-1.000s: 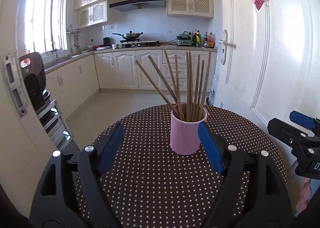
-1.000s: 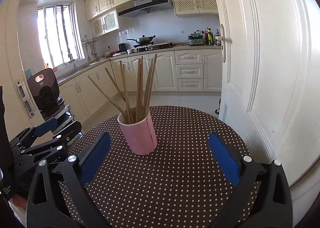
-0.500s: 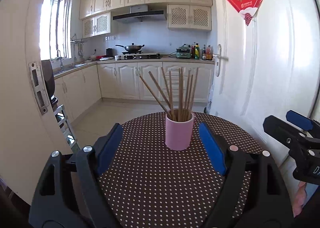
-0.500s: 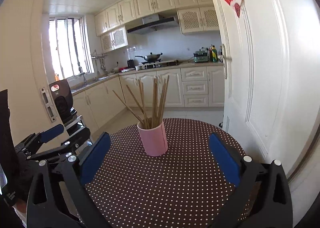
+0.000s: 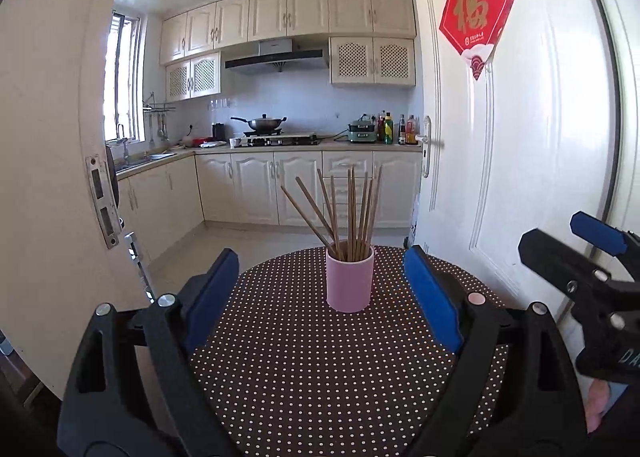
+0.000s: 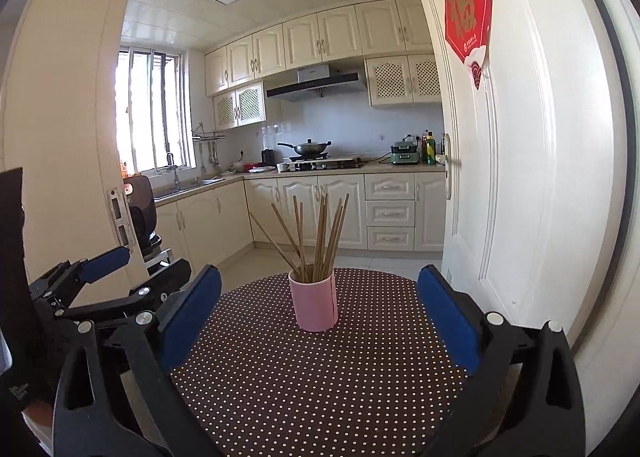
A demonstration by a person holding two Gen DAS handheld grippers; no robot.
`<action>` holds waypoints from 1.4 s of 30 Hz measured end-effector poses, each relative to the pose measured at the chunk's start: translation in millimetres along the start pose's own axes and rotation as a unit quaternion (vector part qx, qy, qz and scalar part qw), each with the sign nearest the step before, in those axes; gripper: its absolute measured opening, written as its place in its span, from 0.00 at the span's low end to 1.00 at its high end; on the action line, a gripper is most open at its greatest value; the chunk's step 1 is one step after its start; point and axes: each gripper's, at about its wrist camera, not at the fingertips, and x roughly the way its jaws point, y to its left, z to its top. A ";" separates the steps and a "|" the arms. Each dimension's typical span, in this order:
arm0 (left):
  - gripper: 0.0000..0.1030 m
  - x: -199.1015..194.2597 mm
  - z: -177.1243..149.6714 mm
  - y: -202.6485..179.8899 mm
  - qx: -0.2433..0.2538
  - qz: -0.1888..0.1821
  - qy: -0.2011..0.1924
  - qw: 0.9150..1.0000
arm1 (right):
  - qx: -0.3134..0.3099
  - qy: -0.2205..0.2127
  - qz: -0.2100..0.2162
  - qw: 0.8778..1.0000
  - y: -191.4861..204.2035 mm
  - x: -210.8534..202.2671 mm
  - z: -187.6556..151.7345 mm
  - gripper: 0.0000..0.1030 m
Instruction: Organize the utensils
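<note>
Your left tongs (image 5: 320,289) stand wide apart over the round, polka-dotted surface (image 5: 320,369), their jaws having just been opening, with nothing clamped between the blue pads (image 5: 430,293). Seen along them, the pink cup (image 5: 350,279) sits upright on the surface, well beyond the fingertips and framed by the gap between them, untouched. A bundle of wooden chopsticks (image 5: 352,213) stands in the cup, most near upright, two or three fanning out to the left above the rim.

Your right tongs (image 6: 320,309) are likewise spread wide and hold nothing; from that side the cup (image 6: 314,303) sits near the middle of the dotted surface (image 6: 320,385), clear of both blue pads (image 6: 448,317), with the chopsticks (image 6: 316,237) splaying up out of it. Each pair of tongs shows in the other's view: the right ones (image 5: 592,277) at the right edge of the left wrist view, the left ones (image 6: 108,281) at the left edge of the right wrist view.

A white door (image 5: 520,137) bearing a red paper ornament (image 5: 478,15) stands open just right of the surface. Beyond lies a kitchen of cream cabinets (image 5: 288,17), with a wok (image 5: 264,123) on the stove under a range hood (image 5: 276,57).
</note>
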 end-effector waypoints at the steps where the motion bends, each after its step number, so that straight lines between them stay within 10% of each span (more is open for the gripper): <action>1: 0.81 -1.9 1.3 0.1 -0.001 -0.003 -0.004 1.000 | -0.001 -0.002 0.001 1.000 0.9 -1.8 -0.3 0.92; 42: 0.81 -17.4 2.8 1.8 -0.007 -0.008 -0.001 1.000 | 0.026 0.009 0.008 1.000 5.1 -15.2 -10.6 0.92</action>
